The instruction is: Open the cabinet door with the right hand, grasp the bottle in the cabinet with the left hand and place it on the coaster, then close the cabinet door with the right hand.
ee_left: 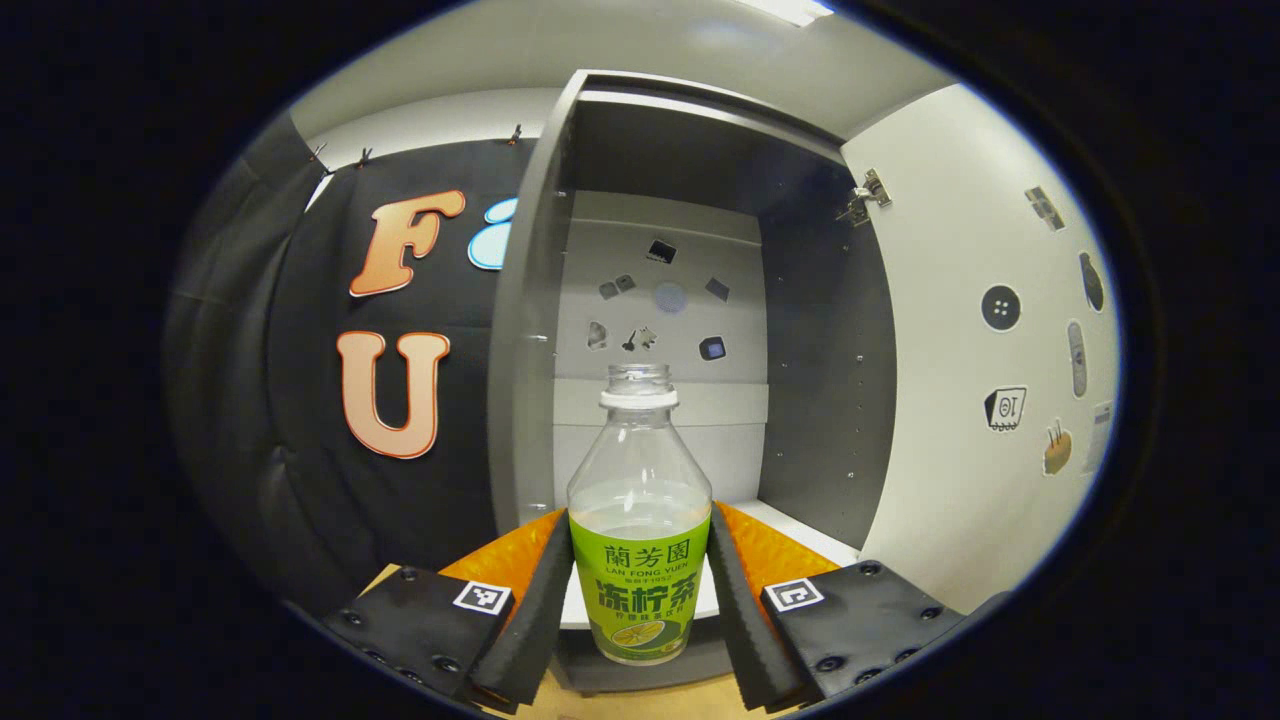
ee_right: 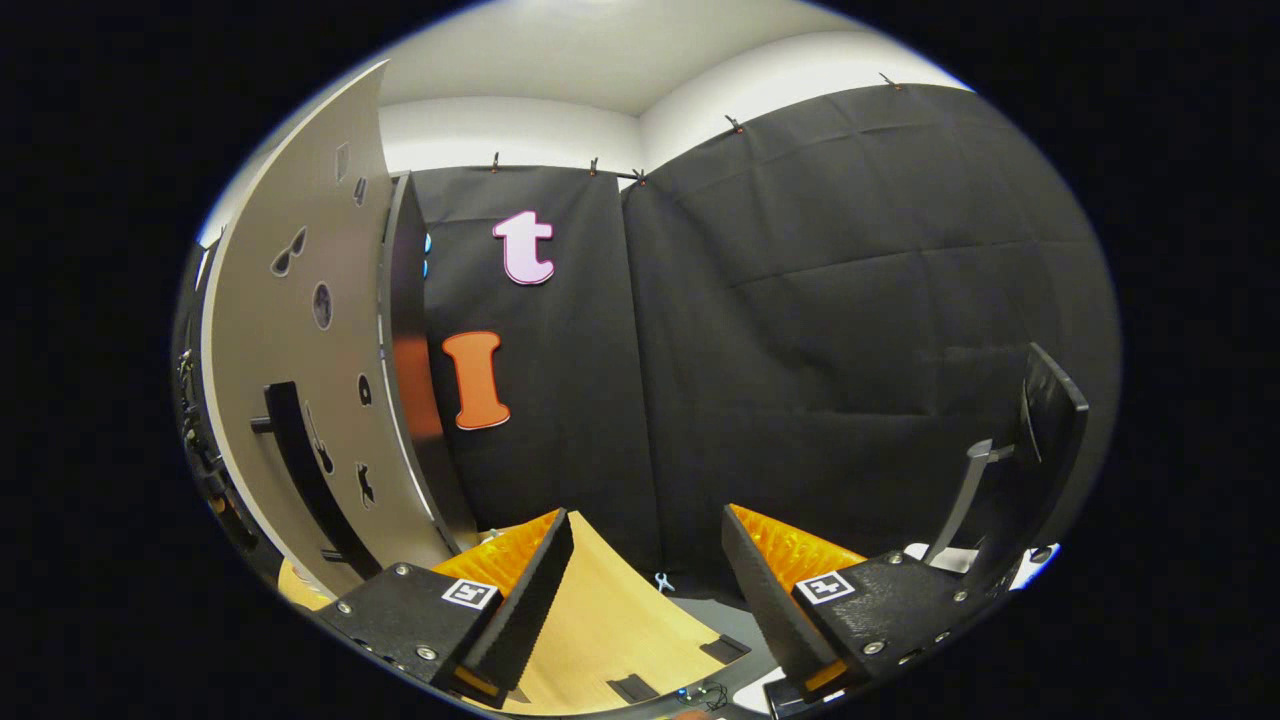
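Note:
A clear, uncapped bottle (ee_left: 640, 590) with a green label stands upright at the front edge of the grey cabinet (ee_left: 820, 400), part full of pale liquid. My left gripper (ee_left: 638, 515) is shut on it, both fingers pressing the label's sides. The white cabinet door (ee_left: 980, 300) hangs swung open on the right, stickers on its inner face. In the right gripper view the same door (ee_right: 300, 330) stands at the left with its black bar handle (ee_right: 300, 460). My right gripper (ee_right: 648, 520) is open and holds nothing, a little to the right of the door.
The cabinet's white shelf edge (ee_left: 800, 535) lies just behind the bottle, with small stickers on the back panel. A light wooden tabletop (ee_right: 600, 620) runs under my right gripper. A dark panel on a grey stand (ee_right: 1045, 420) rises at the far right.

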